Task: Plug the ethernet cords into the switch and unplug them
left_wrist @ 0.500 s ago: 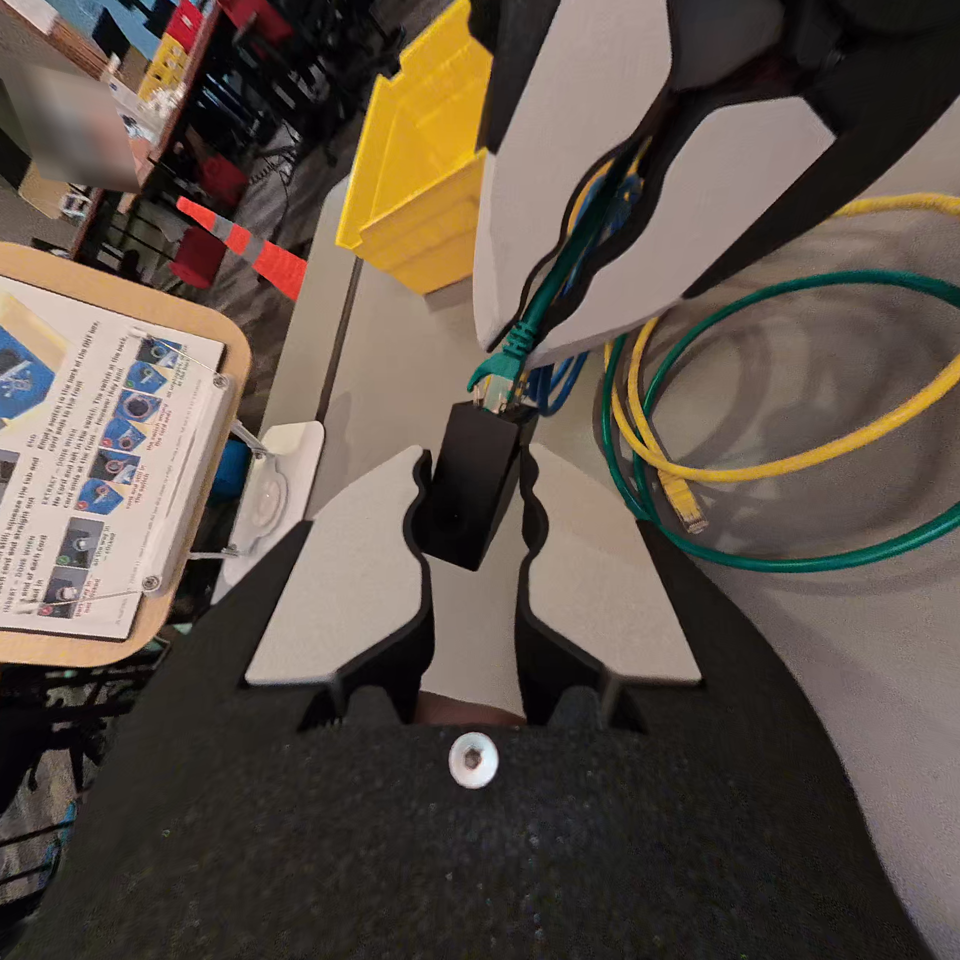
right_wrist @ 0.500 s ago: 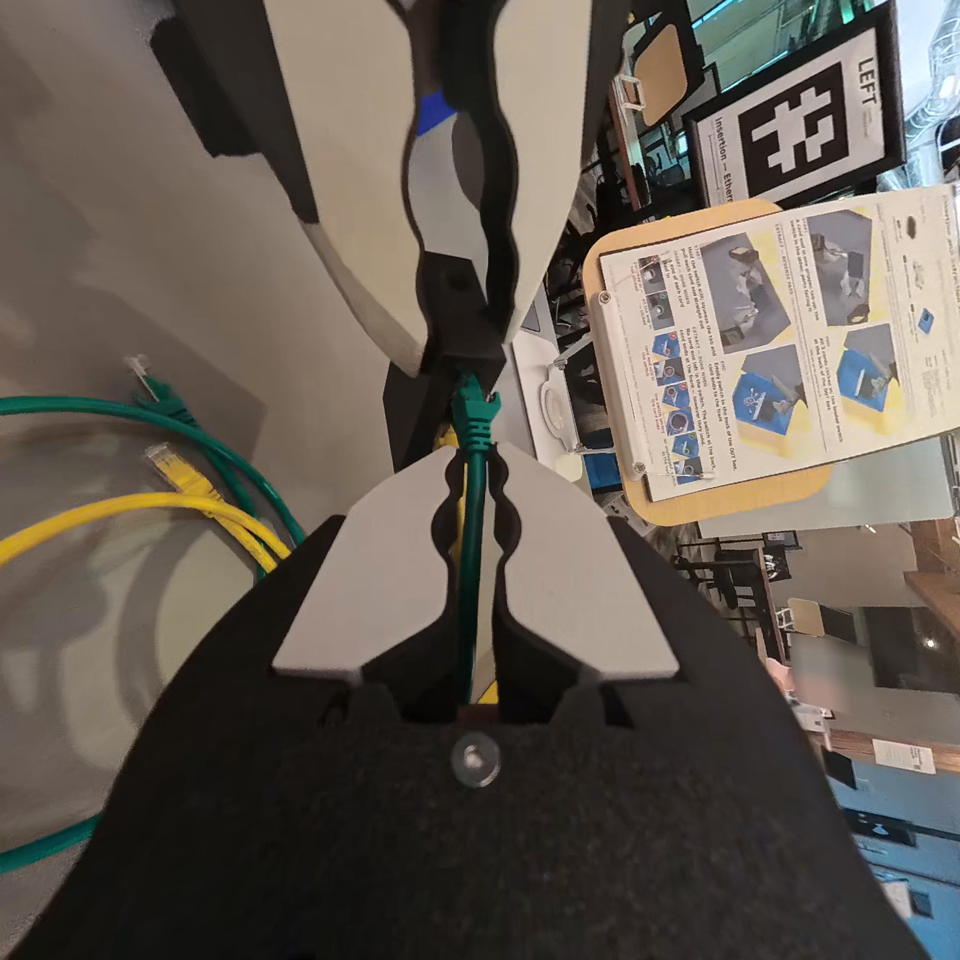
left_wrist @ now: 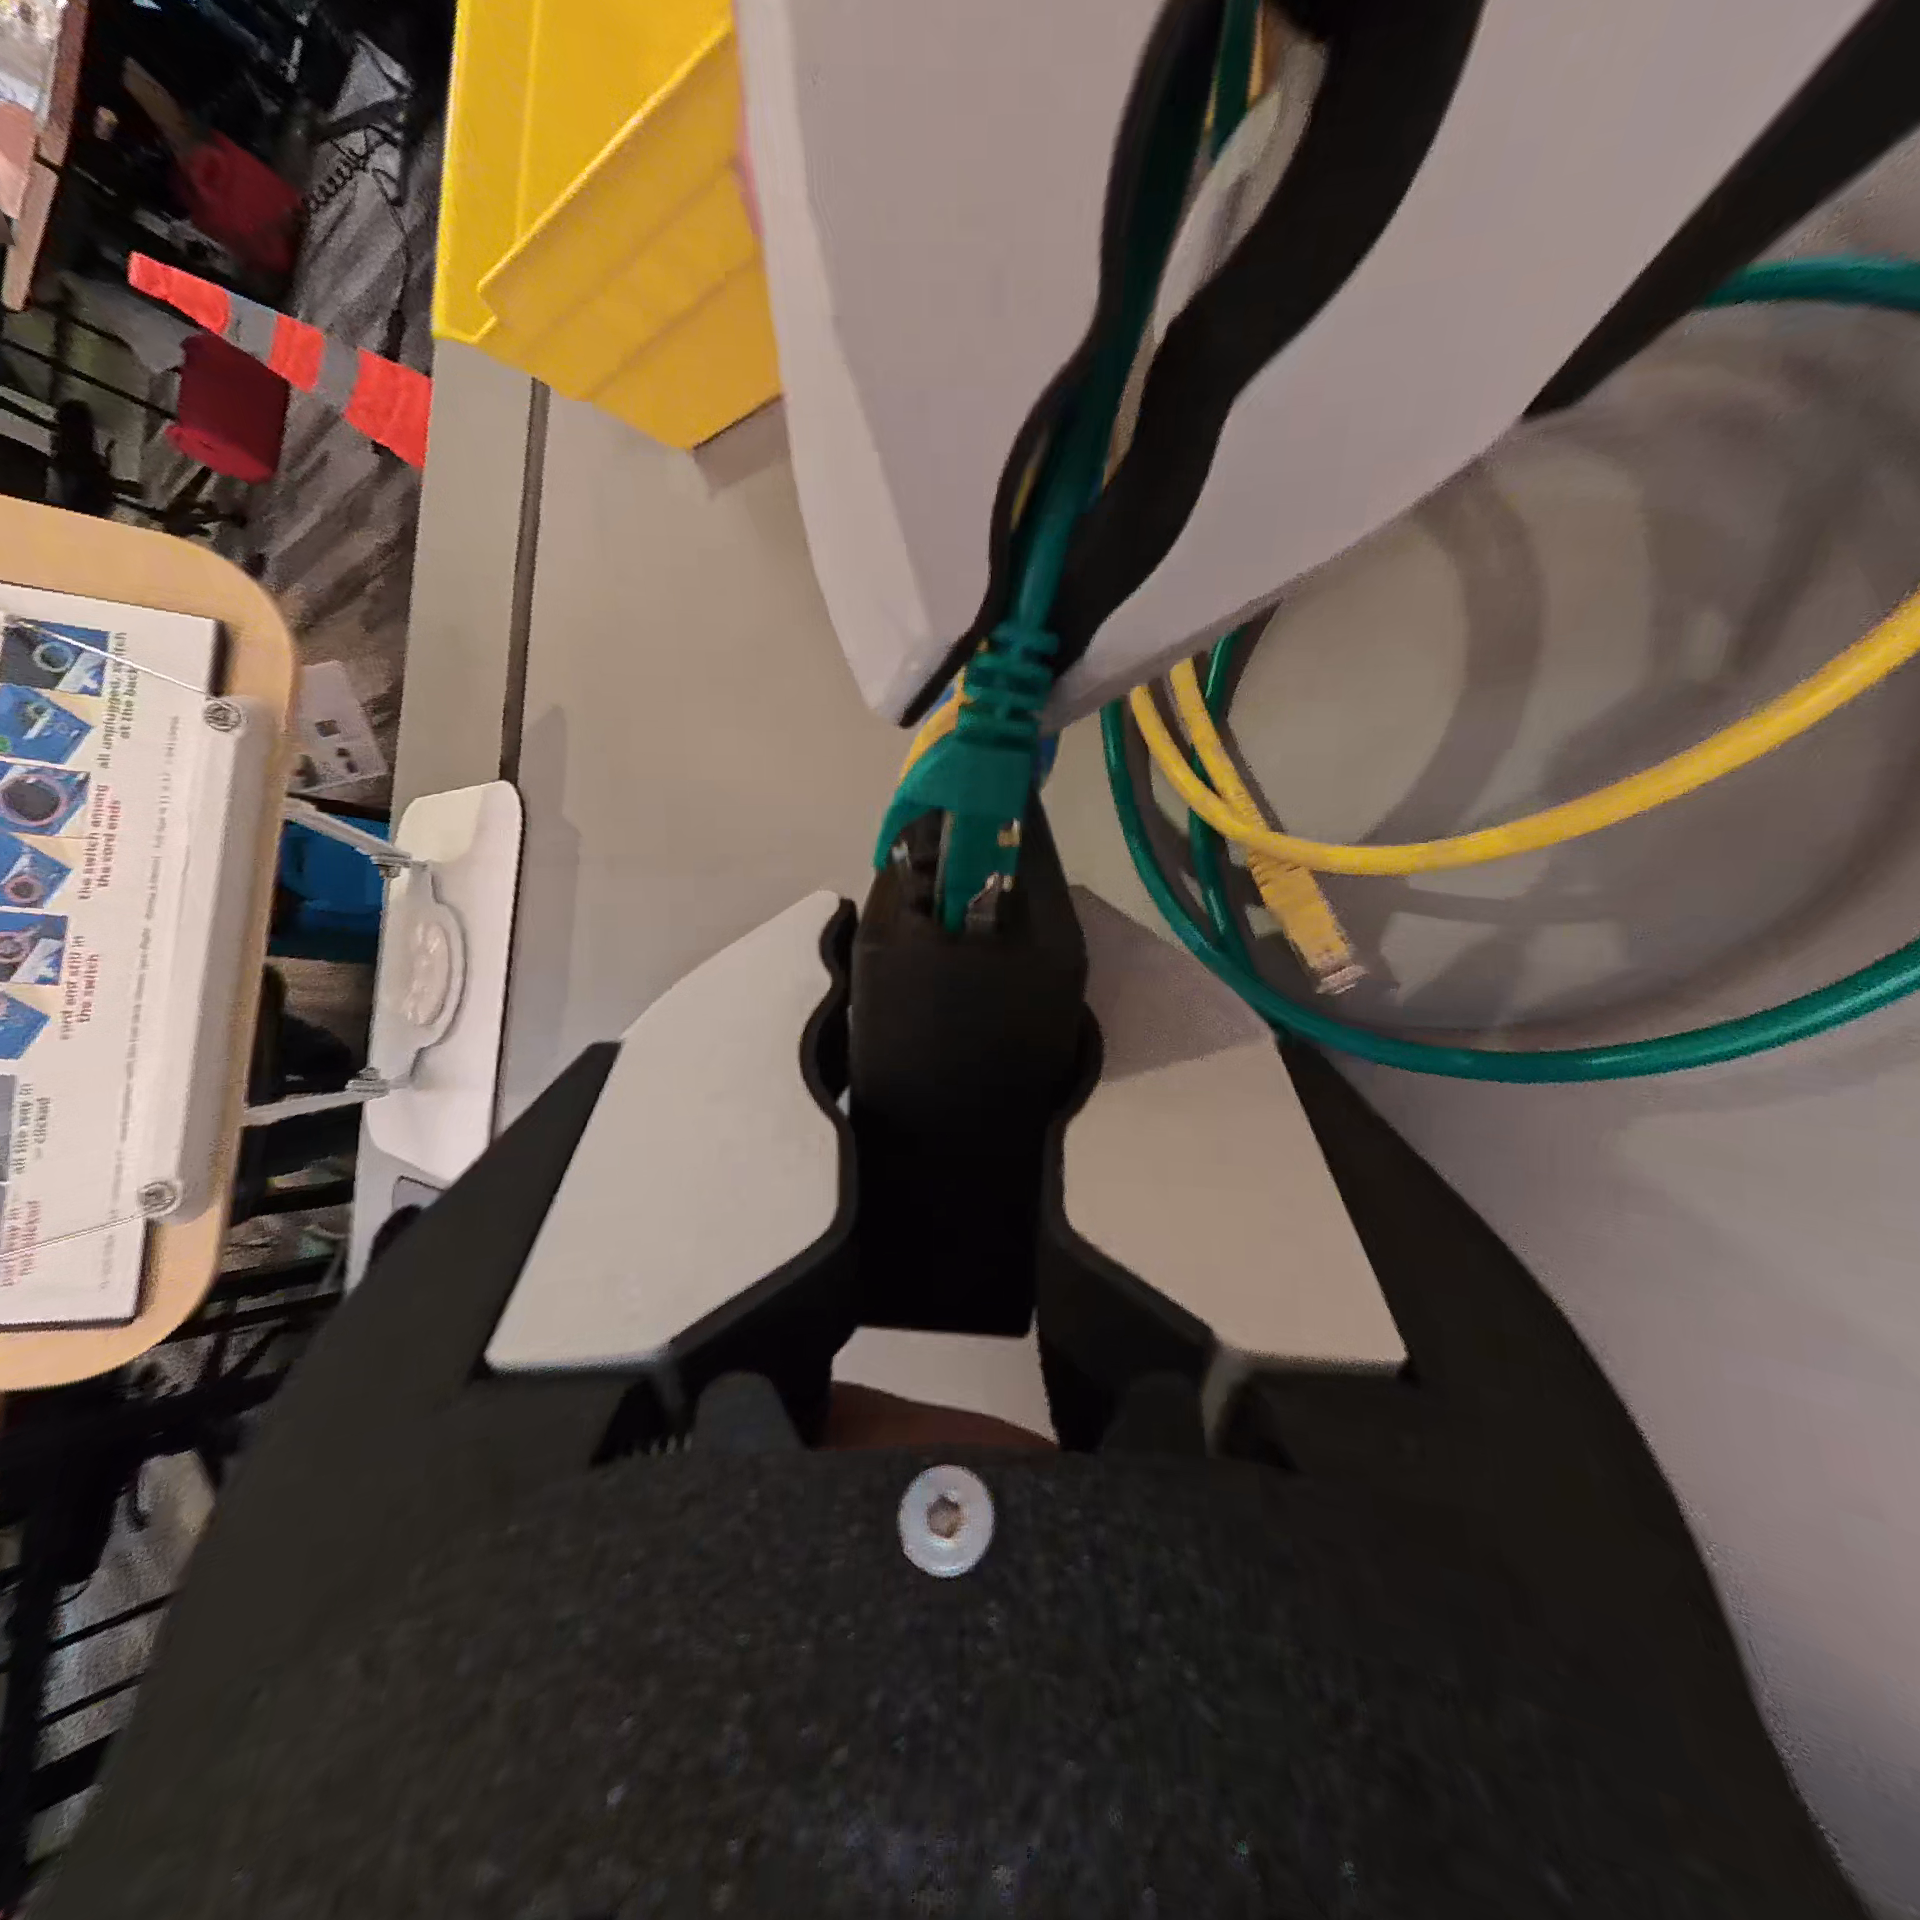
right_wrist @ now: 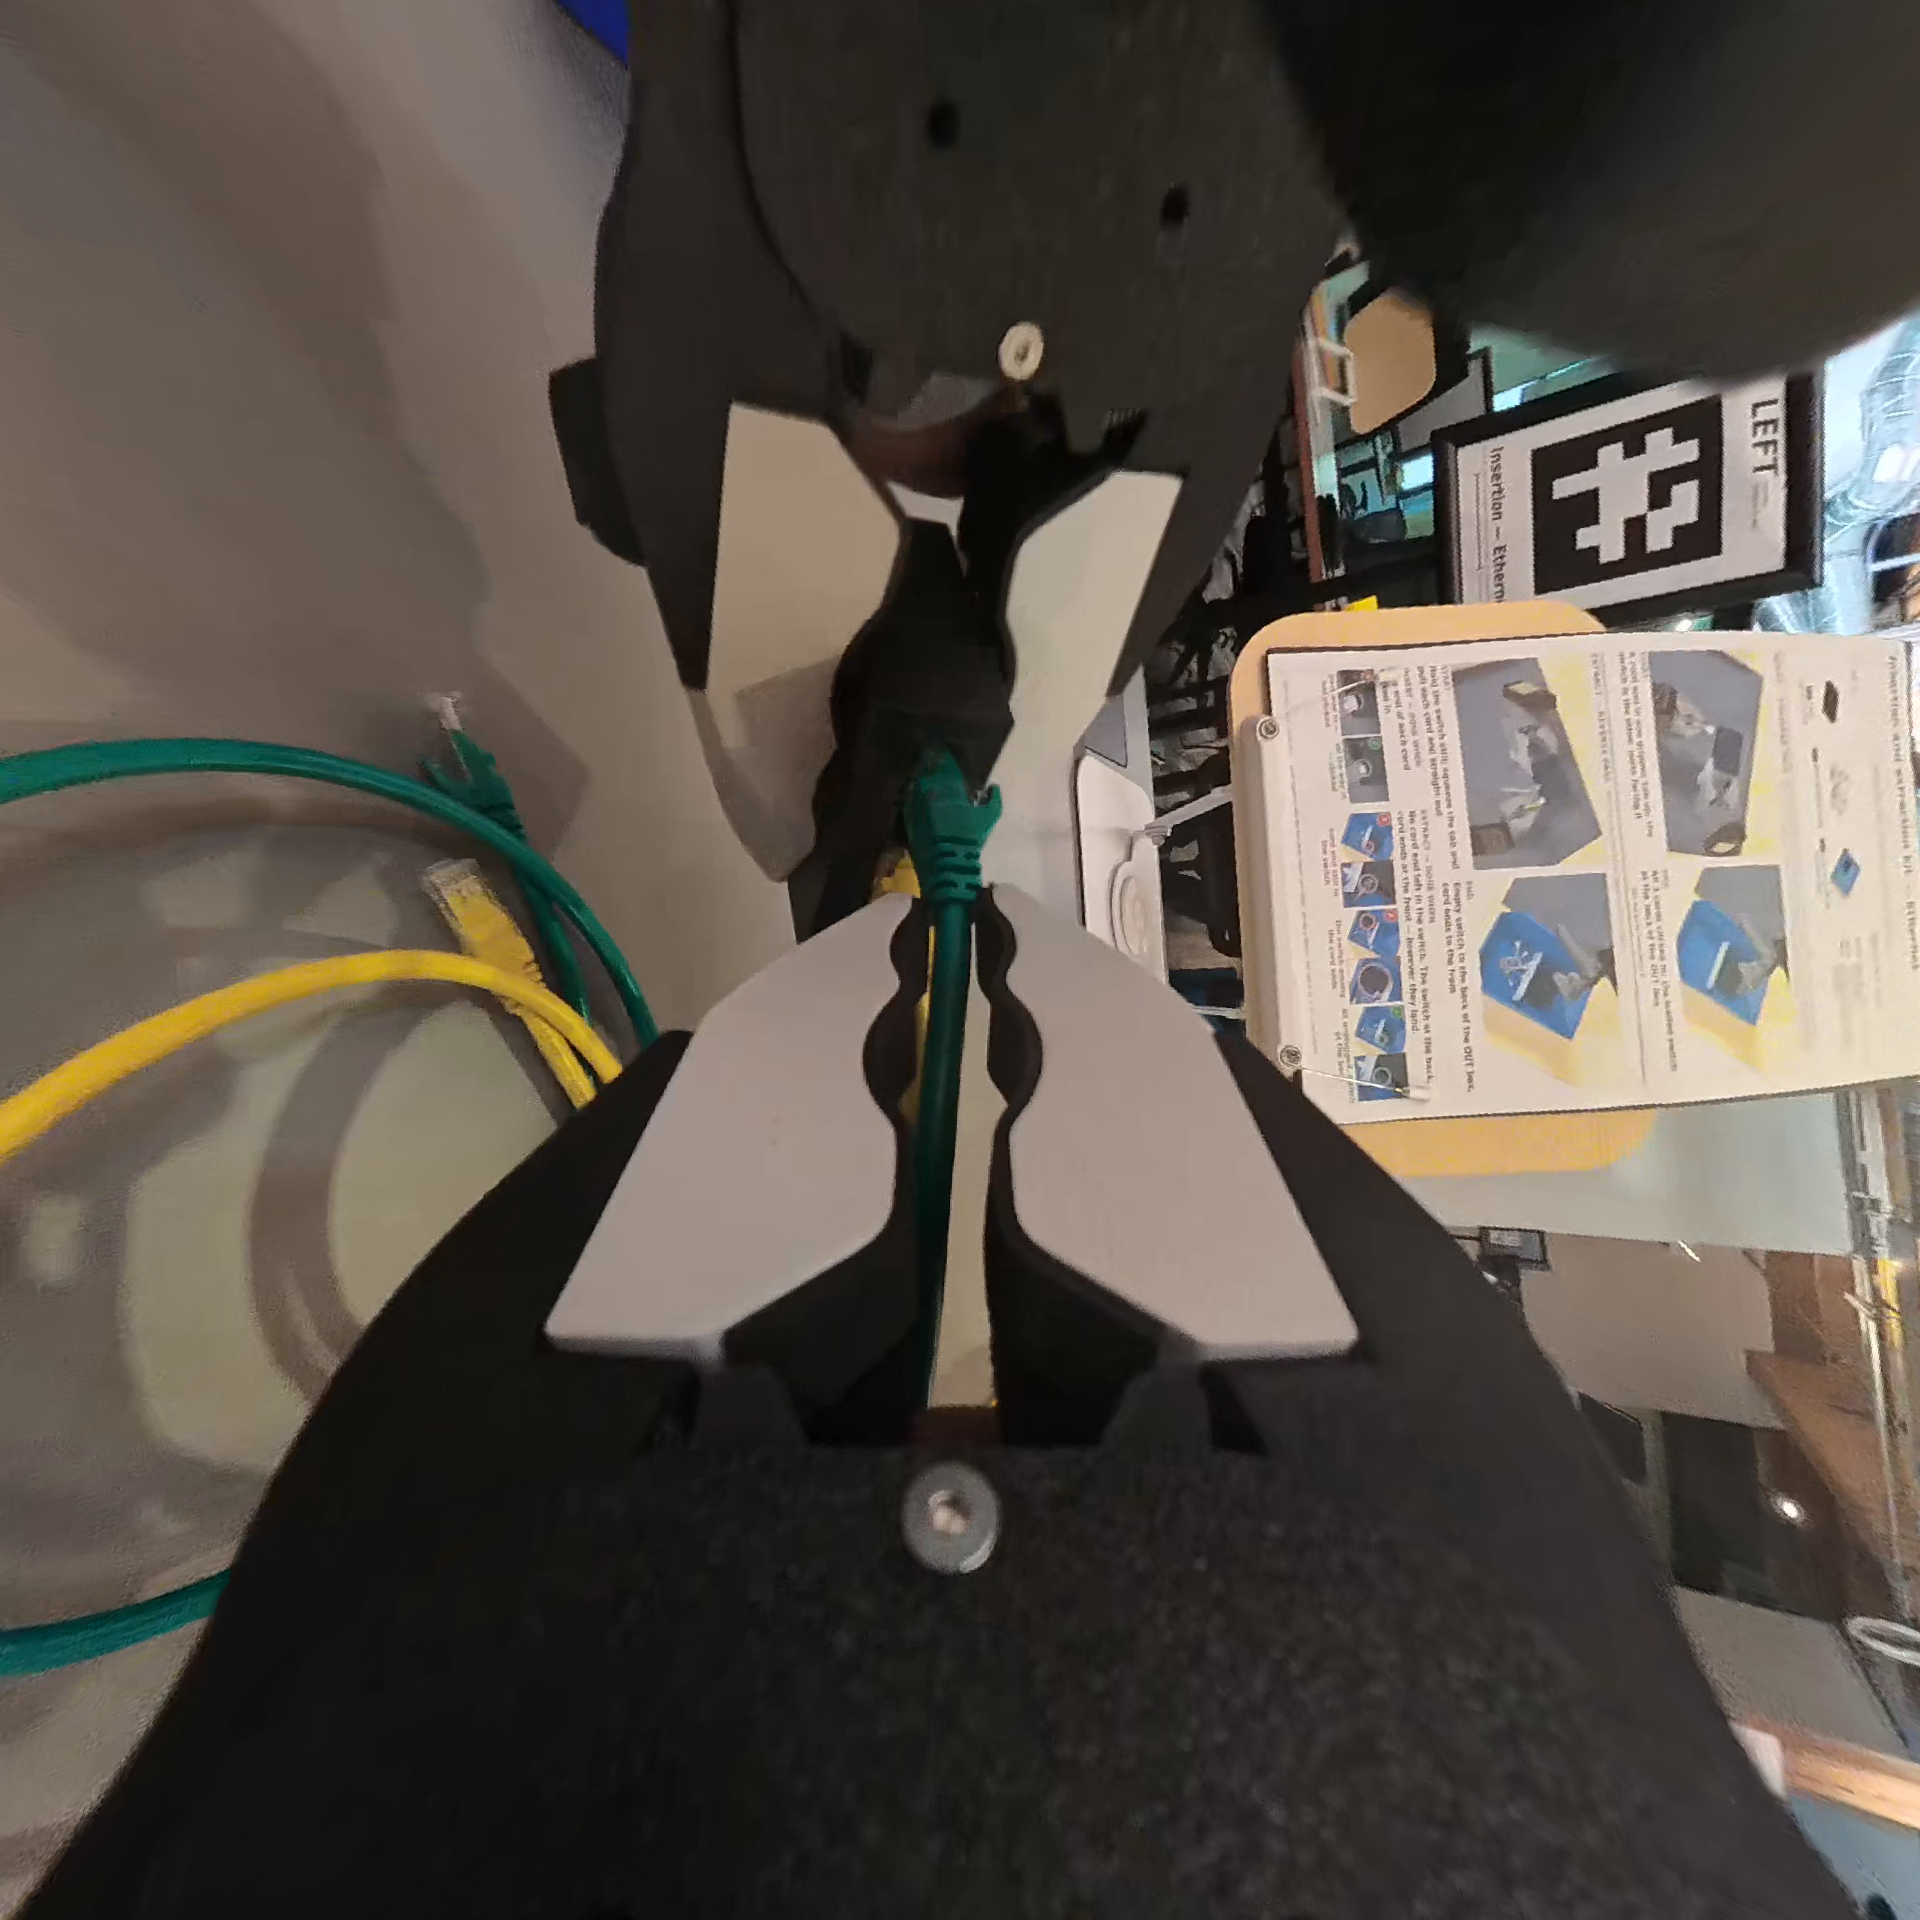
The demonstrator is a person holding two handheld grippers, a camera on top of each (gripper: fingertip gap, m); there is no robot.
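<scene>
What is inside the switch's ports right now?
The green plug sits at the switch, held by the right tongs. A yellow plug shows beside it; port interiors are hidden.

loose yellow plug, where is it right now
In the left wrist view the loose yellow plug lies on the table, right of the switch, inside the green cord's loop.

Left gripper (left_wrist: 951, 966) body: black, grainy matt finish; finger (left_wrist: 707, 1132) faces smooth matt grey. Bright metal screw (left_wrist: 944, 1536), lower centre. Switch (left_wrist: 951, 1122): smooth black plastic, slight sheen. Green cord (right_wrist: 940, 1091) and yellow cord (left_wrist: 1507, 821): smooth glossy sheath. Bin (left_wrist: 603, 208), upper left: glossy yellow plastic. Board (right_wrist: 1455, 1143), right: pale wood under printed paper.
</scene>
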